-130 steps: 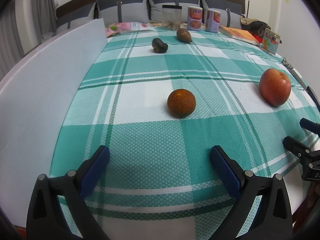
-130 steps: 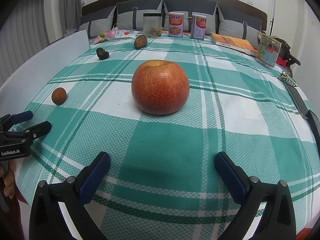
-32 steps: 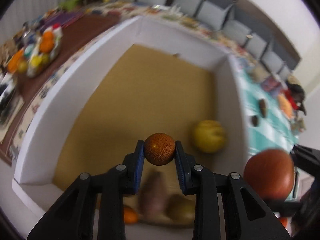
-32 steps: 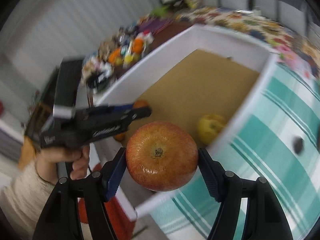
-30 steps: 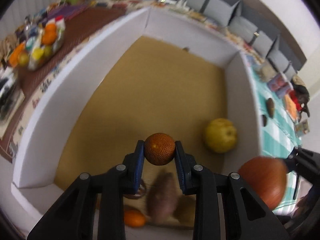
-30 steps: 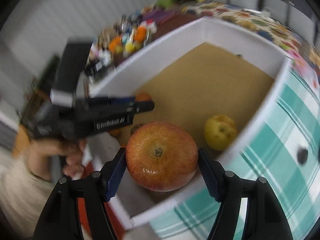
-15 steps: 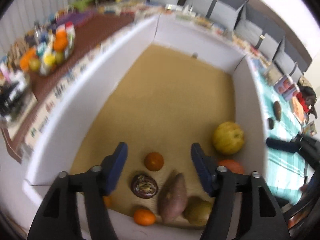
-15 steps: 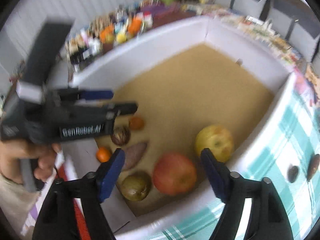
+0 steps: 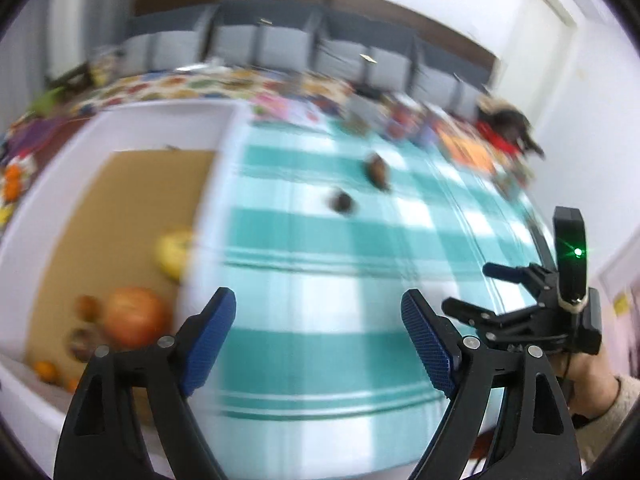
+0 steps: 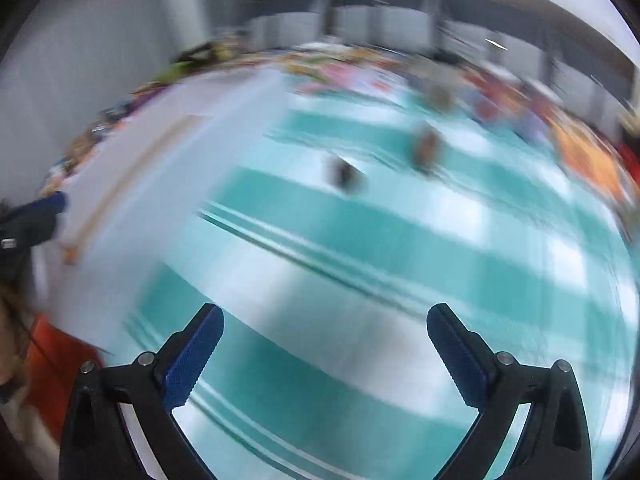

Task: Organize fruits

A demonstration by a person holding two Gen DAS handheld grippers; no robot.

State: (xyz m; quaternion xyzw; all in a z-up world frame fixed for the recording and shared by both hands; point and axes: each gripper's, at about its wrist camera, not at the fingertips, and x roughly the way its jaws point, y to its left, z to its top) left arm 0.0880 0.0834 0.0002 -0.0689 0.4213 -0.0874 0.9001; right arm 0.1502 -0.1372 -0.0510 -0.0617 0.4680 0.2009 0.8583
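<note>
Both grippers, left gripper (image 9: pixel 320 336) and right gripper (image 10: pixel 325 346), hang spread and empty; the apple (image 9: pixel 134 316) sits inside the box (image 9: pixel 224 152).

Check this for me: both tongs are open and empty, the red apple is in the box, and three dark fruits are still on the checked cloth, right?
Not three: the left wrist view shows two dark fruits on the checked cloth. The rest holds: left tongs and right tongs open and empty, the red apple in the box.
</note>
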